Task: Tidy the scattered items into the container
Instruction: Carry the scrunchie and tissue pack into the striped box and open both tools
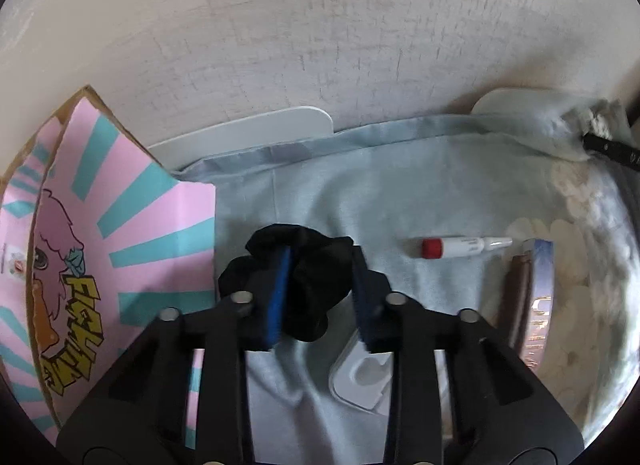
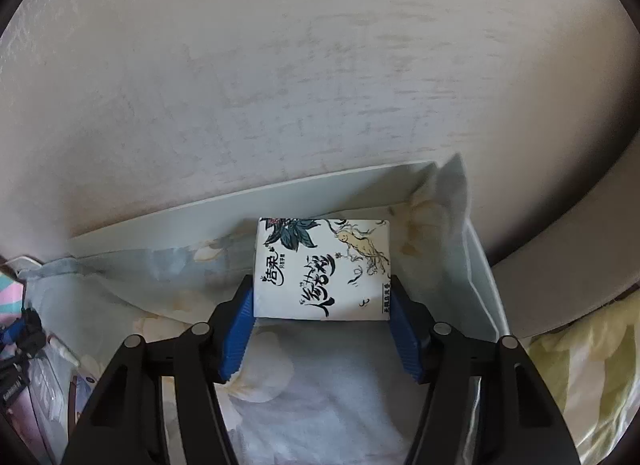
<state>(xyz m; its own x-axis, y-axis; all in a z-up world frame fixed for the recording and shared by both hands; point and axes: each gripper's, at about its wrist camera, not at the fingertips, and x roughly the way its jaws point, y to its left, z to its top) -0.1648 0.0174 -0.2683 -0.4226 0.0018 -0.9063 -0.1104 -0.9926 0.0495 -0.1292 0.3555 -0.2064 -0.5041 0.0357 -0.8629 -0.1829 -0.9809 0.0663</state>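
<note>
**Both grippers loaded over the blue cloth**

The wall (image 1: 320,25) fills the top of both views. Below it a pale blue cloth (image 1: 400,193) spreads across the surface. At far left, a pink box (image 1: 132,217) with teal rays and a cartoon print lies on the cloth's left edge. In the right view, a white bin (image 2: 486,285) stands against the wall, lined with a floral cloth (image 2: 424,221).

My right gripper (image 2: 322,301) is clamped on a tissue pack (image 2: 320,269), its blue pads pressing both short sides; the pack hangs over the bin's inside, near the back wall.

My left gripper (image 1: 320,289) is closed on a black scrunchie (image 1: 308,265), which bulges out between and ahead of the pads, just right of the pink box.

To the right of the scrunchie, well apart, a tube (image 1: 460,247) with a red cap lies on the cloth. Just beyond its tip a tape roll (image 1: 536,305) stands on edge. Under my left gripper's right finger lies a small white case (image 1: 360,381), partly hidden.
</note>
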